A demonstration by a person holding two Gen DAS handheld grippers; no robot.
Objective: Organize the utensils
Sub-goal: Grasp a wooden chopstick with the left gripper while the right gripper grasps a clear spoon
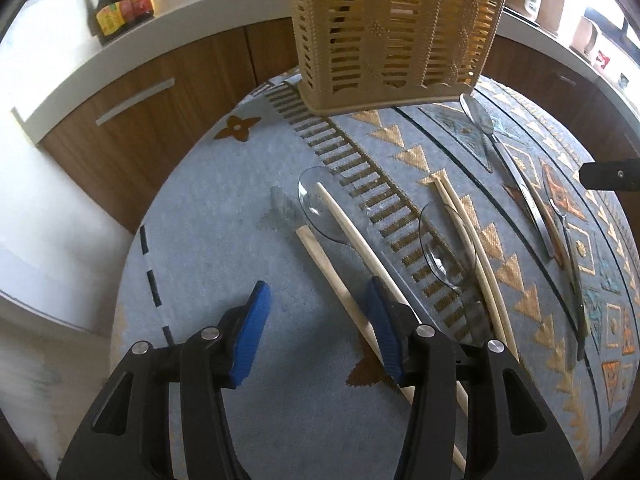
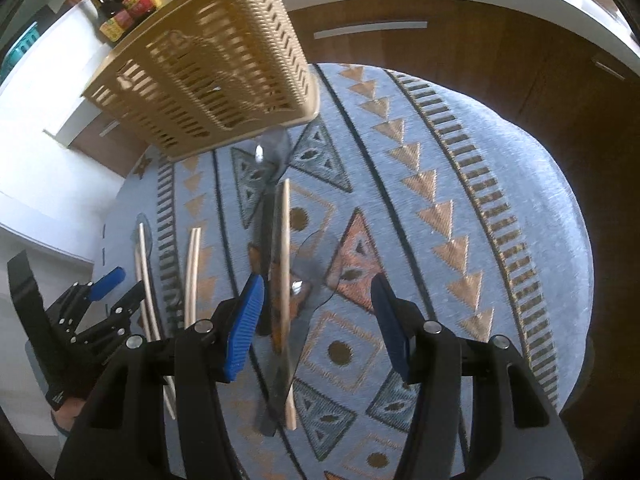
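Observation:
A tan slotted utensil basket (image 1: pixel 394 30) stands at the far side of a round patterned table; it also shows in the right wrist view (image 2: pixel 212 64). Chopsticks (image 1: pixel 340 276) and clear plastic spoons (image 1: pixel 316 196) lie on the cloth, with a second clear spoon (image 1: pixel 446 246) and chopstick pair (image 1: pixel 472 240) to the right. My left gripper (image 1: pixel 318 328) is open and empty, just above the near chopsticks. My right gripper (image 2: pixel 318 322) is open and empty over a chopstick (image 2: pixel 286 280), a clear spoon (image 2: pixel 308 264) and a dark utensil (image 2: pixel 266 240).
A patterned blue cloth (image 1: pixel 224 248) covers the table. Wooden cabinets (image 1: pixel 132 120) and a white counter with sauce bottles (image 1: pixel 120 0) curve behind it. A metal spoon (image 1: pixel 480 120) lies near the basket. The left gripper shows in the right wrist view (image 2: pixel 116 288).

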